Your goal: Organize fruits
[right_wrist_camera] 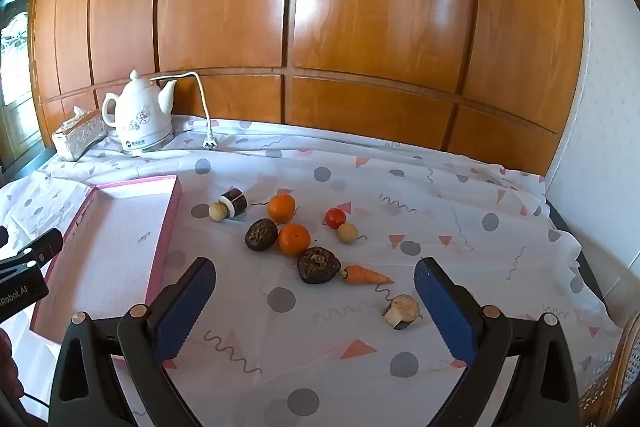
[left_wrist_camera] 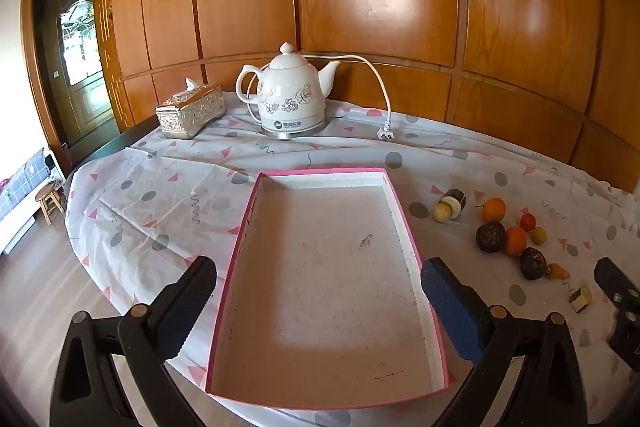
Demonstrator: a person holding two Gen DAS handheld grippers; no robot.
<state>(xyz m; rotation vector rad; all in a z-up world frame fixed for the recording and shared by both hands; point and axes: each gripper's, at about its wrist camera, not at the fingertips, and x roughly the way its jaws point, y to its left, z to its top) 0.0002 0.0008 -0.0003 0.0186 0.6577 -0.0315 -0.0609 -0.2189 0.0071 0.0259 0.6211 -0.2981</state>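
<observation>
The left gripper (left_wrist_camera: 319, 293) hovered over the shallow pink-rimmed cardboard tray (left_wrist_camera: 256, 195), its fingers spread wide with nothing between them. The right gripper (right_wrist_camera: 315, 301) hung above the worktop's white patterned tablecloth (right_wrist_camera: 440, 195), fingers likewise apart and holding nothing. Beside the tray lay the scattered produce: two round orange tangerines (right_wrist_camera: 294, 239), a small red tomato (right_wrist_camera: 335, 217), dark wrinkled fruits (right_wrist_camera: 318, 265) and a small orange carrot (right_wrist_camera: 366, 275).

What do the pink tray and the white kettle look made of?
Pink tray: likely cardboard or paperboard, matte; thin pink walls, white speckled lining, scuffed floor. White kettle: apparently glazed ceramic, glossy with printed flowers, on a shiny metal-looking base.
</observation>
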